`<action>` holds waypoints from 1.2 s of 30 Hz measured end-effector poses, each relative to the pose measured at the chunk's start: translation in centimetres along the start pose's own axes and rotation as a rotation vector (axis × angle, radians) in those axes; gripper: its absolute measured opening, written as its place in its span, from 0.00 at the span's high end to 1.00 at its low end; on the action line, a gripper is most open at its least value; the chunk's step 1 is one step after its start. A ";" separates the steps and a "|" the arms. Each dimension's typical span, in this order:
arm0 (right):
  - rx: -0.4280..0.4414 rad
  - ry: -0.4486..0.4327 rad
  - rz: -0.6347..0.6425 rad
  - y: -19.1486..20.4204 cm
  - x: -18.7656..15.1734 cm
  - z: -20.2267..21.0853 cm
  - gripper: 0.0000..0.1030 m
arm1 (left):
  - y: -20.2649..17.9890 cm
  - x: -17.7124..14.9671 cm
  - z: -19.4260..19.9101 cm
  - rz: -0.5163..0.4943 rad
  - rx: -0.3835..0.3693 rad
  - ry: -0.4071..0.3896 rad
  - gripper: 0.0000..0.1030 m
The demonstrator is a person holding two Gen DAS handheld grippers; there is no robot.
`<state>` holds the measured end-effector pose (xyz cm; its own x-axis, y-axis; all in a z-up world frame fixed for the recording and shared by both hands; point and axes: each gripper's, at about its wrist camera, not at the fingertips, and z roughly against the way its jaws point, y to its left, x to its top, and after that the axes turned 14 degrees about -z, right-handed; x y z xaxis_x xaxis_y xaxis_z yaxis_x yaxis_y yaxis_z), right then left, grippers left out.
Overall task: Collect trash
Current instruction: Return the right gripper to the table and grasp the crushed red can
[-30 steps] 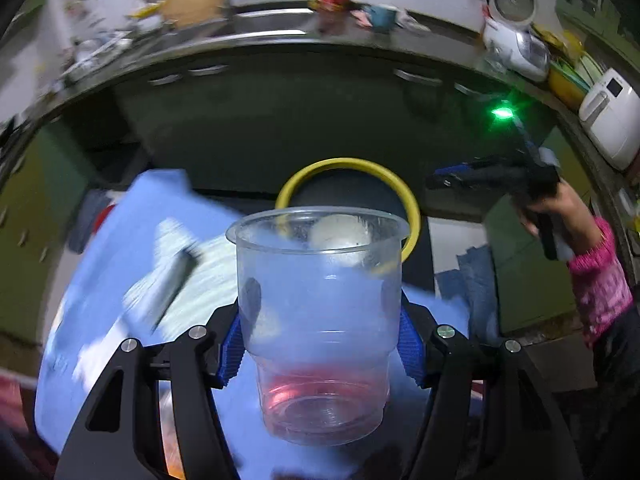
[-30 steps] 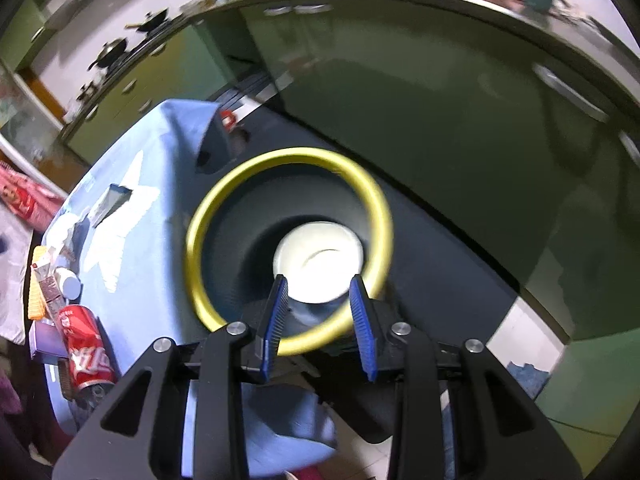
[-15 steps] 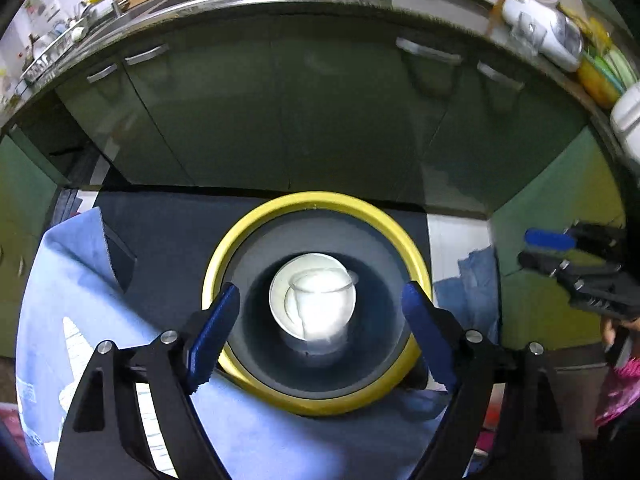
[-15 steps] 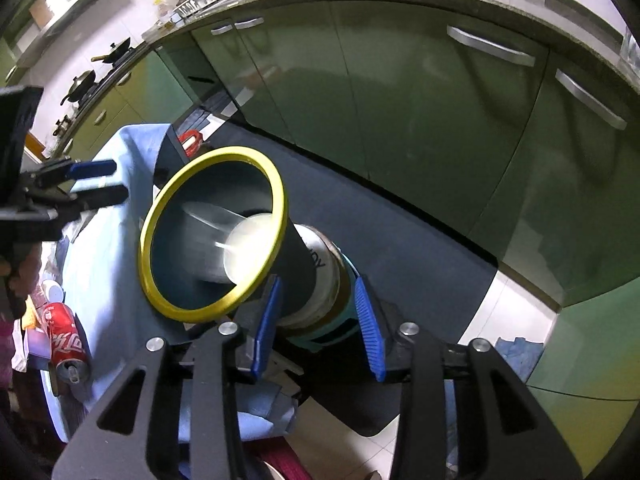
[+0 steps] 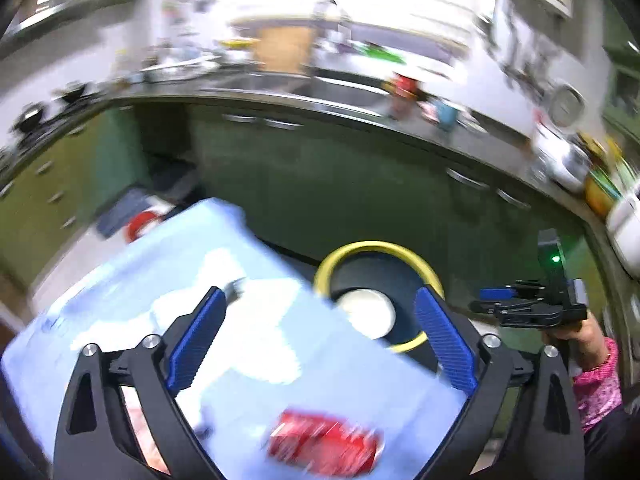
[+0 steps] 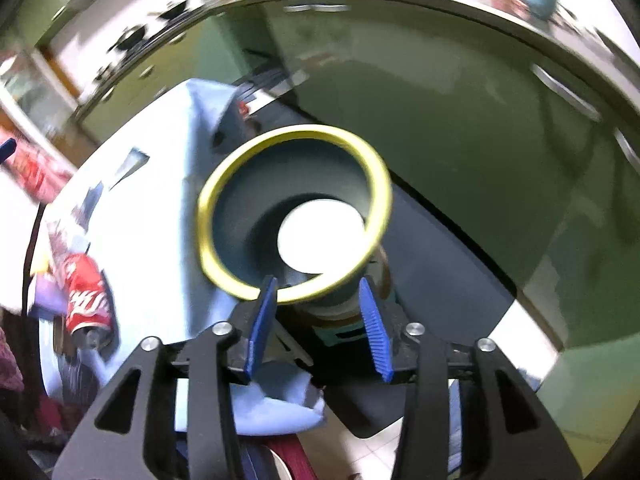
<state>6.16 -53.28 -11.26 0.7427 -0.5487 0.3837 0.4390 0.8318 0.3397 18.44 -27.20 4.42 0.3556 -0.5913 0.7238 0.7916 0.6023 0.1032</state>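
We look across a table under a light blue cloth [image 5: 304, 360], set close to dark green cabinets [image 5: 360, 184] that run beneath a cluttered counter [image 5: 320, 96]; the floor beside it is a dark mat [image 6: 432, 240] with pale tile at its edge.

Our left gripper [image 5: 316, 340] hangs over the cloth with its blue pads spread wide and nothing between them. Below it lies a red can [image 5: 324, 442], too blurred there to read. In the right wrist view the can [image 6: 86, 300] lies on its side near the table's edge, with white script on the red (Coca-Cola lettering, as far as we can make out).

Our right gripper [image 6: 318, 320] is clenched on the bin [image 6: 288, 208], a dark grey bucket with a yellow rim, just off the table's corner; a white disc [image 6: 320, 236] shows at its bottom.
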 end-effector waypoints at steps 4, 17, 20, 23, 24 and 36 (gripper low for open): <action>0.069 0.032 0.160 6.6 -1.0 0.5 0.47 | 4.6 -6.2 5.4 0.107 0.127 -0.026 0.05; 0.108 0.218 0.641 26.7 -8.0 -3.4 0.29 | 19.2 -20.4 11.2 0.413 0.458 -0.089 0.05; 0.050 0.230 0.694 28.2 -8.7 -5.2 0.27 | 21.8 -22.6 10.2 0.460 0.519 -0.077 0.05; -0.015 0.221 0.725 28.3 -8.9 -6.7 0.25 | 23.7 -24.6 9.0 0.509 0.527 -0.070 0.05; -0.029 0.231 0.725 28.3 -8.9 -7.2 0.24 | 24.2 -25.3 8.6 0.524 0.522 -0.069 0.05; -0.061 0.336 0.740 28.8 -10.5 -10.6 0.23 | 24.2 -26.0 5.9 0.524 0.514 -0.039 0.05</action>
<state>16.39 -22.71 -14.61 0.9591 0.1908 0.2093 -0.2050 0.9776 0.0485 25.41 5.97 -7.87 0.5978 -0.1429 0.7888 0.1864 0.9818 0.0366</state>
